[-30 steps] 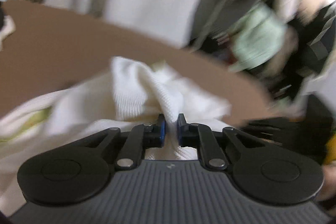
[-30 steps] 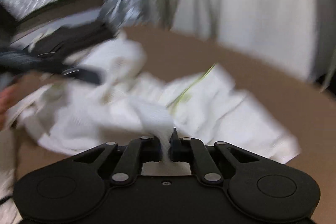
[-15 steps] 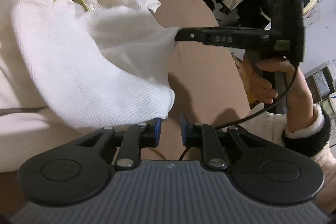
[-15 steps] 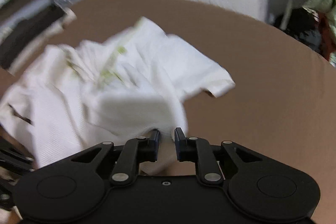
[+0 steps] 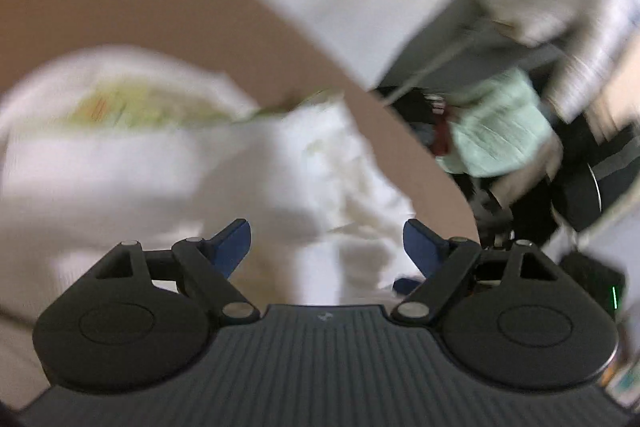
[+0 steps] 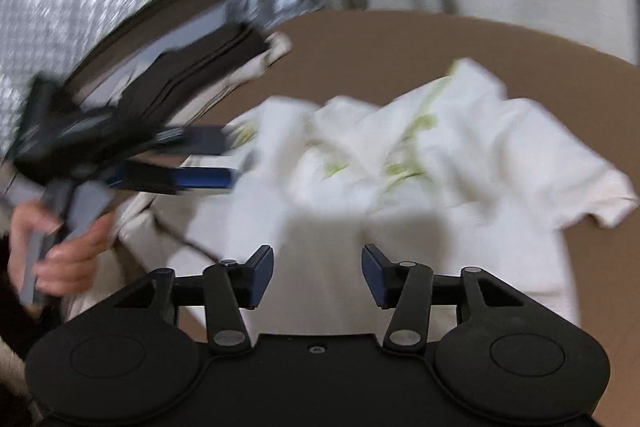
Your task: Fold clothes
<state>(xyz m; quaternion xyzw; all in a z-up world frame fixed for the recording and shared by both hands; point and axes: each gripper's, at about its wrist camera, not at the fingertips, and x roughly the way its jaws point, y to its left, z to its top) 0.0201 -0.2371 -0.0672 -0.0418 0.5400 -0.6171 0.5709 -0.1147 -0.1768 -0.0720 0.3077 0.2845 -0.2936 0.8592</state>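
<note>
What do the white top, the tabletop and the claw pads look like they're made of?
White top: soft knit, likely cotton, matte; it rumples and drapes, with pale green trim. Blur hides the weave. Tabletop: smooth matte brown, plain and grainless; board or laminate, can't tell which. Right claw pads: blue, dull, probably rubbery; its arms look like black moulded plastic.

Bare brown tabletop (image 6: 400,51) open along far side and far right of white garment (image 6: 420,167). Garment fills near centre. Left hand-held gripper (image 6: 224,161) blocks near-left approach. Dark flat stack (image 6: 192,75) at far left edge. Cluttered clothes (image 5: 496,131) beyond right edge.
</note>
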